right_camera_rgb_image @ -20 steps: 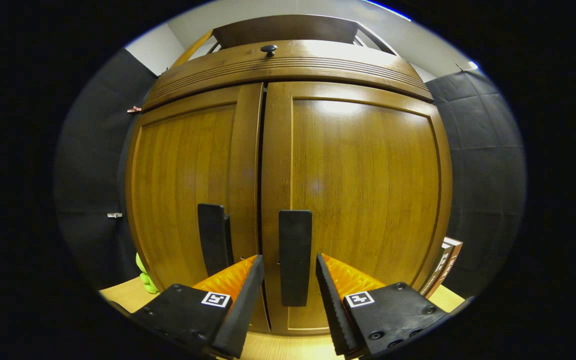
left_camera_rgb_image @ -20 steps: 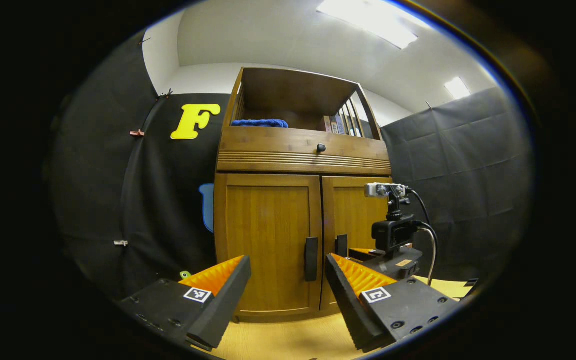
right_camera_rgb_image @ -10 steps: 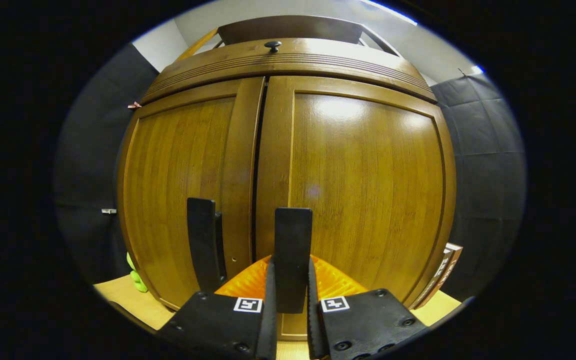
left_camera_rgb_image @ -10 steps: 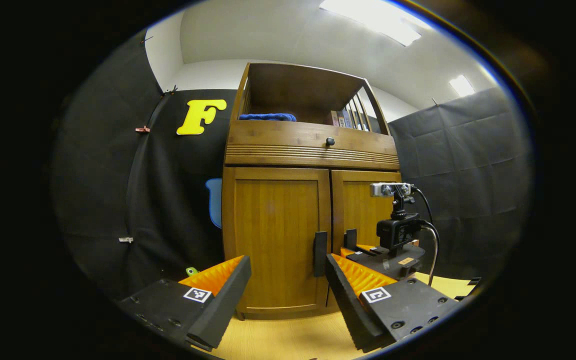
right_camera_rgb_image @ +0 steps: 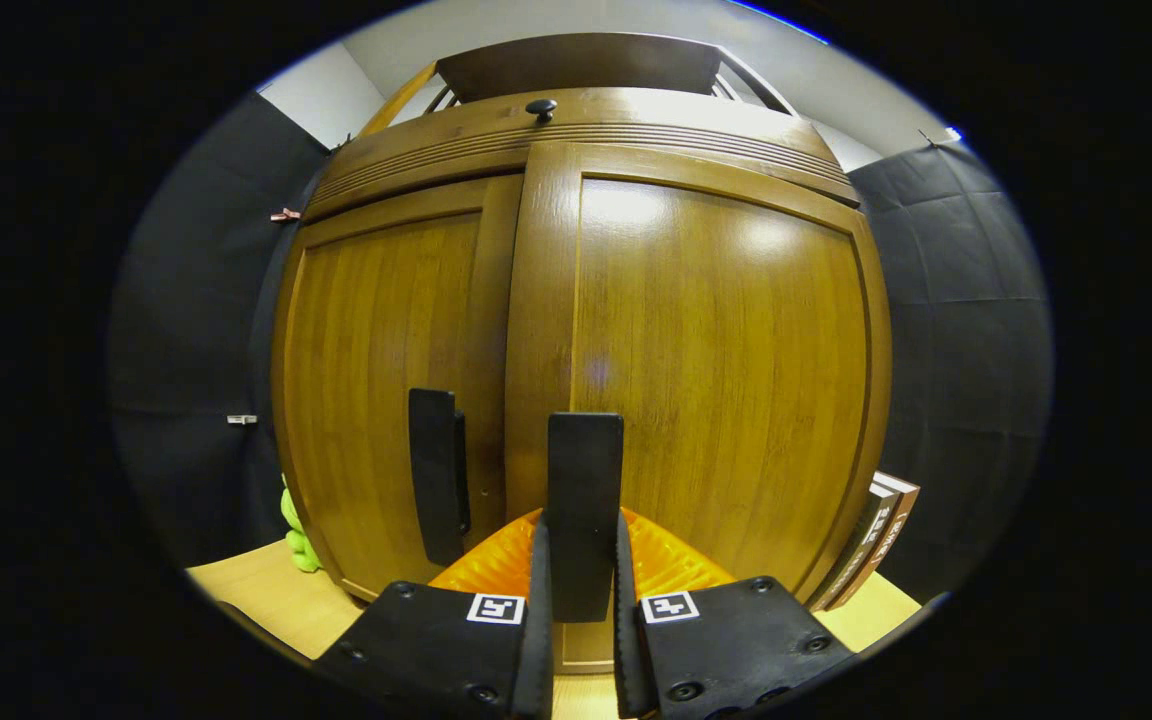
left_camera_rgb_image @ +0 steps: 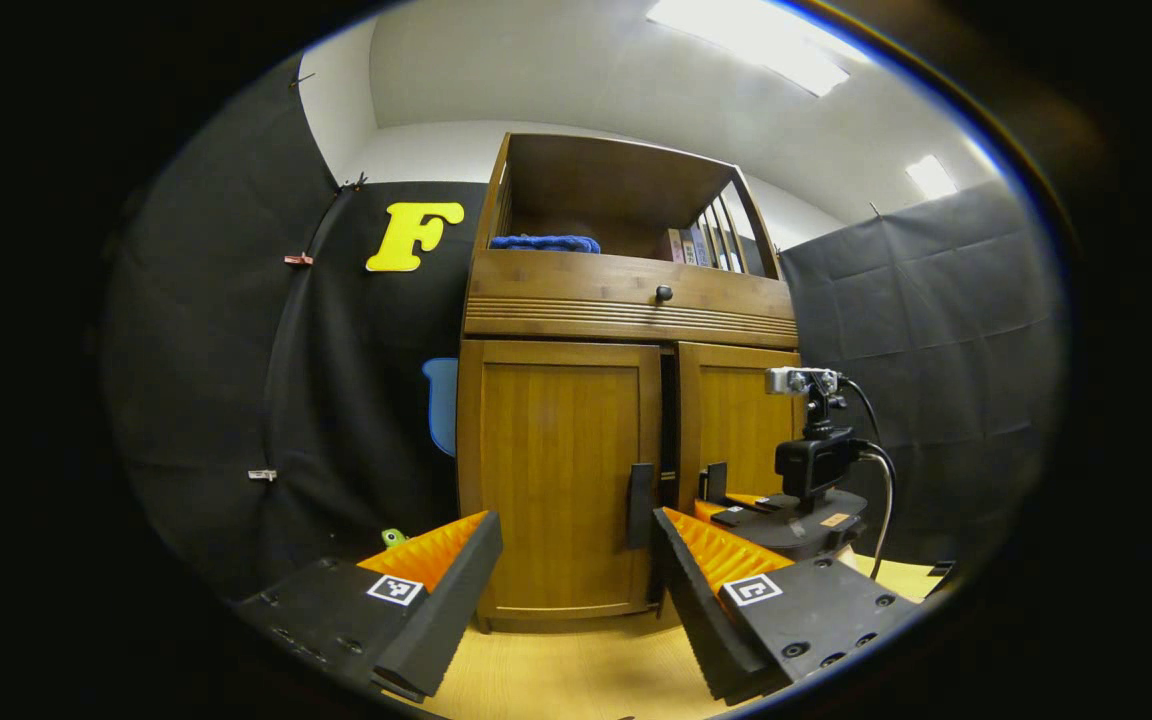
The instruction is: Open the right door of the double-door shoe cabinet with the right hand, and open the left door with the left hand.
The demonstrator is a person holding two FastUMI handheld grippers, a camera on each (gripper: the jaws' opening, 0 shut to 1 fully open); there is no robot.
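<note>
Left gripper view: left gripper [left_camera_rgb_image: 576, 560] spread wide, gripping nothing, hovering low over the wooden floor [left_camera_rgb_image: 576, 680] and well back from the shoe cabinet [left_camera_rgb_image: 626, 300]. Framed between its fingers: the left door [left_camera_rgb_image: 556, 470], shut flush, with its dark upright handle [left_camera_rgb_image: 640, 505] near the inner edge. Just beyond, the right door [left_camera_rgb_image: 736, 420] swung out a little, leaving a dark slit at the centre seam. Farther right, seen from behind, the right gripper [left_camera_rgb_image: 726, 505] sitting at the right door's handle [left_camera_rgb_image: 715, 481], camera and cable riding on top. On the open upper shelf, a folded blue cloth [left_camera_rgb_image: 544, 243] and a few books [left_camera_rgb_image: 691, 246]; by the cabinet's left foot, a small green toy [left_camera_rgb_image: 394, 538].

Right gripper view: right gripper [right_camera_rgb_image: 584, 560] pinched tight on the right door's handle [right_camera_rgb_image: 585, 510], one finger pressing each side of the dark bar. Right door [right_camera_rgb_image: 716, 380] standing proud of the left door [right_camera_rgb_image: 386, 370], its edge overlapping the seam. Left handle [right_camera_rgb_image: 436, 470] untouched beside it.

Judgement on the pull in hand: best to hold the squeeze firm, draw back along an arc around the hinge at the door's outer edge rather than straight out, and let the wrist turn with the door so the bar does not twist free. Worth keeping the left gripper wide and lined up square on its handle for the following grab.
</note>
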